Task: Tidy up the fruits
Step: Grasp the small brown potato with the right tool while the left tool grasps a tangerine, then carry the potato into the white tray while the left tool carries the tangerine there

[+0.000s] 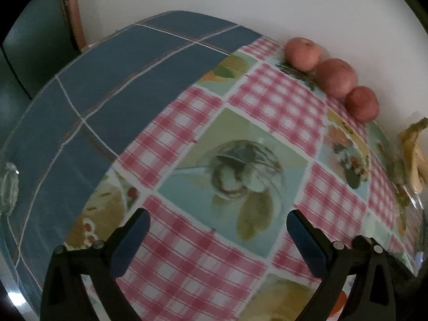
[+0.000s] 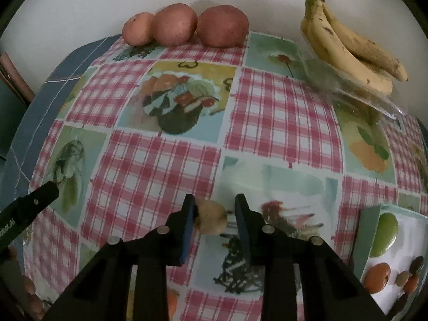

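My right gripper points down at the table and is shut on a small round tan fruit, which sits between its blue pads just above the cloth. Three reddish apples lie in a row against the far wall, and they also show in the left wrist view as apples. A bunch of bananas rests at the back right on clear plastic. My left gripper hangs open over the checked tablecloth with nothing between its fingers.
A printed box with fruit pictures stands at the near right. A clear glass object sits at the table's left edge on the blue cloth. One finger of the left gripper reaches in from the left. The white wall bounds the far side.
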Available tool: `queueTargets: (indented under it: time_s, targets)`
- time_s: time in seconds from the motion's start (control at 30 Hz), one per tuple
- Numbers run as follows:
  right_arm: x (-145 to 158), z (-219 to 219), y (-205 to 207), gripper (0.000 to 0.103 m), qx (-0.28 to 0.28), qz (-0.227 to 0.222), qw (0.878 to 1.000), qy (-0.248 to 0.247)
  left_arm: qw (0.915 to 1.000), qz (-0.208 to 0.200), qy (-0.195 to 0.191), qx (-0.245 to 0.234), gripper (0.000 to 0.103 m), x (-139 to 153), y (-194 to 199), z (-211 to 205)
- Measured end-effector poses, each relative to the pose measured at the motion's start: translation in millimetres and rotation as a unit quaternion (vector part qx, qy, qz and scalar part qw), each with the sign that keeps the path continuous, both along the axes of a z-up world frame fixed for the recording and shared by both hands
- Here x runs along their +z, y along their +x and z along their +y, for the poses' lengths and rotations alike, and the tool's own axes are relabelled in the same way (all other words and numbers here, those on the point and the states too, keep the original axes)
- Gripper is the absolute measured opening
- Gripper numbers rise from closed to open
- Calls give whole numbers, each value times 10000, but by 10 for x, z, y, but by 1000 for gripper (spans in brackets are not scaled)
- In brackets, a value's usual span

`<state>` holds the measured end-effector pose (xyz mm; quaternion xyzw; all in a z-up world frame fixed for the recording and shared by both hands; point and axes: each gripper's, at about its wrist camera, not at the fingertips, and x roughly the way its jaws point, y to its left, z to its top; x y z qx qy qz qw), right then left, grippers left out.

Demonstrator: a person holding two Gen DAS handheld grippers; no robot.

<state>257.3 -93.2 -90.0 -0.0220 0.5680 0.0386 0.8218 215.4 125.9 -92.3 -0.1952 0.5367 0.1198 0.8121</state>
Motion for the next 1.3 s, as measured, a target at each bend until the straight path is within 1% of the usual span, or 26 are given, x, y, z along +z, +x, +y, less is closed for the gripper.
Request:
queueTargets:
  time_s: [0.13,0.2,0.37,0.5,0.6,0.7,0.77,0.83,0.93,1.0,1.03,1.07,1.13,1.17,1.2,1.3]
  targets:
    - [7,-48,-84,32,-12,1,10000,27,9996,-62,-129,-233,103,69,-7,-147]
    - [18,-84,-108,28,-2,-35,10000,31,9993,-68,-157,-322,103,94,-17,-210]
    - [39,-176,-120,28,-56,-45,9997,219,9983,-16,-201,-540,103,101,-64,-372]
    - [45,-208,-137,28,-38,-33,10000,22,9971,94,-292,-697,103,38,-96,-479]
    - [52,-352,-205,28,-134,-57,9999,43,9962,123,-319,-797,103,23,-118,-555]
    - [59,-497,-314,28,-207,-55,9998,-38,9954,104,-324,-896,103,45,-147,-630]
    - [69,-602,-384,28,-296,-53,9995,16,9947,89,-349,-964,103,56,-162,-675]
    - [86,-706,-468,28,-427,-65,9991,54,9938,96,-435,-1019,102,68,-186,-716]
    - [161,-832,-618,28,-568,-217,9979,205,9920,63,-610,-1099,101,85,-206,-789]
    - [250,-915,-759,28,-679,-393,9963,349,9906,49,-592,-1228,95,96,-209,-865]
    - [289,-948,-819,28,-724,-480,9953,427,9895,53,-605,-1308,88,93,-212,-908]
    - [340,-986,-901,28,-775,-579,9941,499,9886,73,-634,-1365,85,81,-212,-945]
    - [422,-999,-982,28,-743,-627,9947,339,9859,132,-752,-1489,83,49,-221,-1019]
    - [503,-1033,-1038,28,-767,-756,9940,209,9848,146,-800,-1536,80,40,-221,-1050]
    - [570,-1057,-1057,28,-810,-822,9931,188,9839,153,-810,-1583,78,36,-223,-1086]
    - [789,-1234,-1186,28,-1017,-1036,9884,439,9815,186,-686,-1779,69,42,-244,-1206]
